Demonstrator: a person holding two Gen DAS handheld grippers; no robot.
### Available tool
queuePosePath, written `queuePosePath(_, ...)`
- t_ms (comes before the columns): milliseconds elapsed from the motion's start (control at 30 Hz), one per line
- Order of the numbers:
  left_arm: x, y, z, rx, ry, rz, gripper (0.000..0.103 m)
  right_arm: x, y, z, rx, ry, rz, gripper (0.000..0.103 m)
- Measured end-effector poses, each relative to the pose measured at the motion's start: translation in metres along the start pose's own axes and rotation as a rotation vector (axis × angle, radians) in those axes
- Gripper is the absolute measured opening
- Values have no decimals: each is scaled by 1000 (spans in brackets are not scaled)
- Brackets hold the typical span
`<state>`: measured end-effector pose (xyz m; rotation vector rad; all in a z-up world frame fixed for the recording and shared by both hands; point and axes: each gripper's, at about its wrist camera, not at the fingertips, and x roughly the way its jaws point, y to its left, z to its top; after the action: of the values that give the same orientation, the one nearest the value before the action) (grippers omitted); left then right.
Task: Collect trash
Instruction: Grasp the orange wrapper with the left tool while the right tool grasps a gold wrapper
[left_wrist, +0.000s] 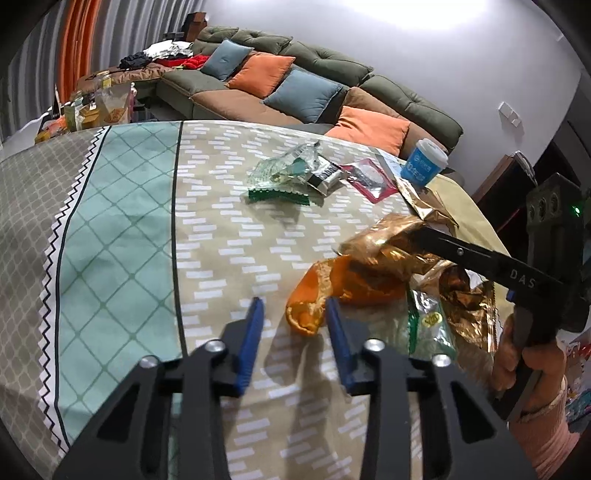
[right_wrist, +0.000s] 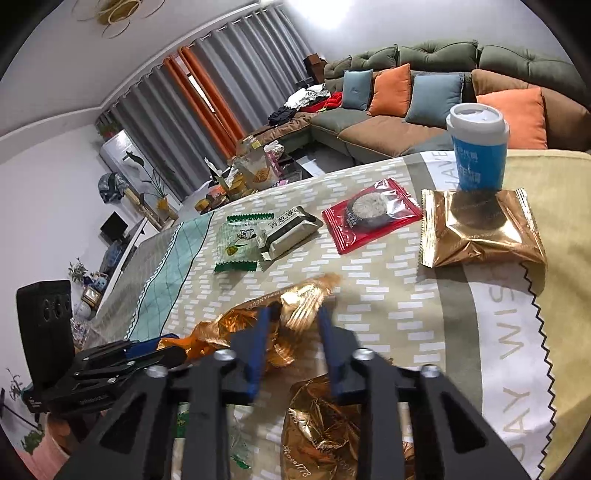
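Observation:
Snack wrappers lie on a patterned tablecloth. My left gripper is open, its right finger beside an orange peel. My right gripper is open around a crumpled gold wrapper; it shows from the side in the left wrist view. Another crumpled gold wrapper lies below it. Farther off lie a green wrapper, a grey packet, a red packet, a gold packet and a blue paper cup.
A sofa with orange and blue cushions stands behind the table. Jars and snack bags sit at the far end of the table. Grey and orange curtains hang at the back.

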<state>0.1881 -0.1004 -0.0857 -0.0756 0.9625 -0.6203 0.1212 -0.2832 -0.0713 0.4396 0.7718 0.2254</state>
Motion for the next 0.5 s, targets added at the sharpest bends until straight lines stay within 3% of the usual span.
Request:
queuePosePath(167, 0, 2, -1, -15, 1, -21, 15, -6, 2, 0, 4, -16, 11, 16)
queuePosePath(500, -18, 9, -7, -30, -37, -31, 12, -24, 13, 6, -11, -84, 38, 15)
